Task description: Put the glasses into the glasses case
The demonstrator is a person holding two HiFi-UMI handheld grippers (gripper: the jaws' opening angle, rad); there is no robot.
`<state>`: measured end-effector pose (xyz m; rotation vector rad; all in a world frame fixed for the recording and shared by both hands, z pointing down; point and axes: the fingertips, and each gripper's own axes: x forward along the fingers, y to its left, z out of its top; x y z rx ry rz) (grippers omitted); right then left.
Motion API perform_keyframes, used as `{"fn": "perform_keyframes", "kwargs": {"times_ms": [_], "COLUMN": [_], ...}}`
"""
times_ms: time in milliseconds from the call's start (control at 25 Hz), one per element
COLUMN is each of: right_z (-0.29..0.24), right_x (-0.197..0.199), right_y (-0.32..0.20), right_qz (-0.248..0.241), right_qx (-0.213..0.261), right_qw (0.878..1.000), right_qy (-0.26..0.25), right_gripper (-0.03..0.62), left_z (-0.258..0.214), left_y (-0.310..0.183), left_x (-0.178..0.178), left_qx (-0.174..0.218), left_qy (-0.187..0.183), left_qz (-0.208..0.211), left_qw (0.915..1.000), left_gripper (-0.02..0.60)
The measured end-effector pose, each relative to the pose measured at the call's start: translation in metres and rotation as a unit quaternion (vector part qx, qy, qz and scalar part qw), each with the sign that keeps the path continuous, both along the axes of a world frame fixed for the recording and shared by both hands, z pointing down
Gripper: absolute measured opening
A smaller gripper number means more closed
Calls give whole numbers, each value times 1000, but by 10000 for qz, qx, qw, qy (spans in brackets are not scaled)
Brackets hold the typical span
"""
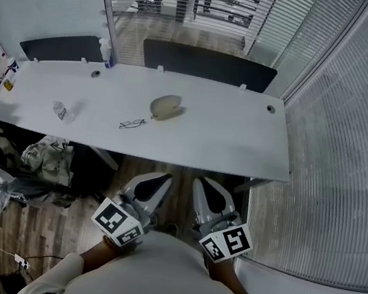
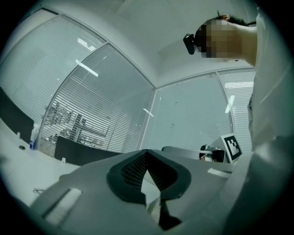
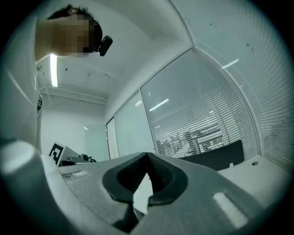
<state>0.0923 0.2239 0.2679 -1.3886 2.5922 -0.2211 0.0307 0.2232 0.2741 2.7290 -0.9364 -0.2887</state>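
Note:
A pair of thin dark-framed glasses (image 1: 132,124) lies on the white table (image 1: 228,136), left of its middle. Just beyond them to the right sits the beige oval glasses case (image 1: 165,107); I cannot tell whether it is open. Both grippers hang below the table's near edge, close to the person's body and well apart from the glasses. In the head view the left gripper (image 1: 163,178) and the right gripper (image 1: 204,183) point toward the table. The left gripper (image 2: 146,151) has its jaws together with nothing held. The right gripper (image 3: 147,154) looks the same, tips meeting and empty.
A crumpled wrapper (image 1: 59,110) lies on the table's left part, and a small bottle (image 1: 106,53) stands at the back edge. Two dark chairs (image 1: 208,63) stand behind the table. Bags and clothes (image 1: 43,154) pile on the floor at left. Glass walls with blinds close the right side.

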Motion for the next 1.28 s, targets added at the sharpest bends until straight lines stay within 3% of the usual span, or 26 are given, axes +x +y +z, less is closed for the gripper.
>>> {"fn": "perform_keyframes", "kwargs": {"times_ms": [320, 680, 1280], "right_z": [7, 15, 26], "right_x": [23, 22, -26], "right_y": [-4, -35, -188], "right_qz": [-114, -191, -163], "right_qx": [-22, -124, -230], "right_qw": [9999, 9997, 9994], "right_qy": [-2, -40, 220], "right_gripper": [0, 0, 0], "left_z": [7, 10, 23], "left_y": [-8, -41, -186], "left_x": [21, 14, -29], "left_qx": [9, -18, -94], "left_qy": [-68, -50, -4], "left_qz": [-170, -348, -226], "left_qw": [9998, 9994, 9997], "left_gripper": [3, 3, 3]}}
